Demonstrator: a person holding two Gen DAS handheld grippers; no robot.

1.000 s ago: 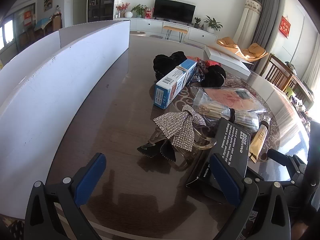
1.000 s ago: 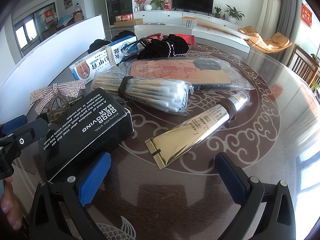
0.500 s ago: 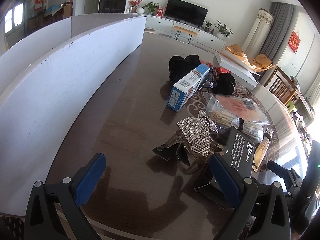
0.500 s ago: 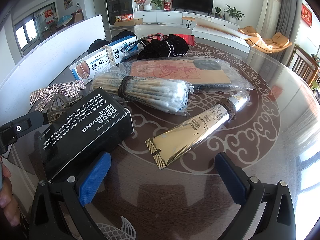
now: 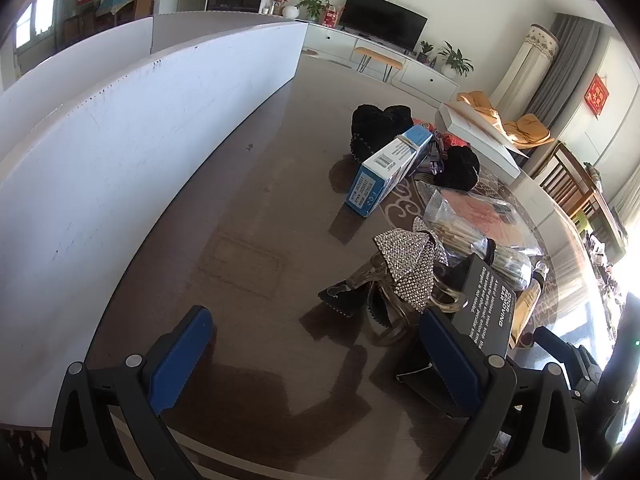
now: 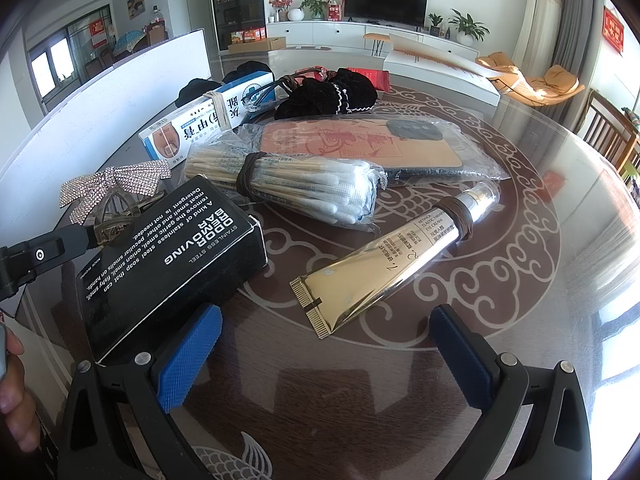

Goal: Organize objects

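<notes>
Clear plastic bags enclose a phone case and cotton swabs; both grippers spread wide, empty.

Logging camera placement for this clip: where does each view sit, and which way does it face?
Left wrist: on the left claw, low over the table, facing the white board and rhinestone bow clip; the right claw's tip shows at the right edge.
Right wrist: on the right claw, facing the gold tube and cotton swabs; a hand and the left claw's finger show at left.
Shared: the bow clip and black box.
</notes>
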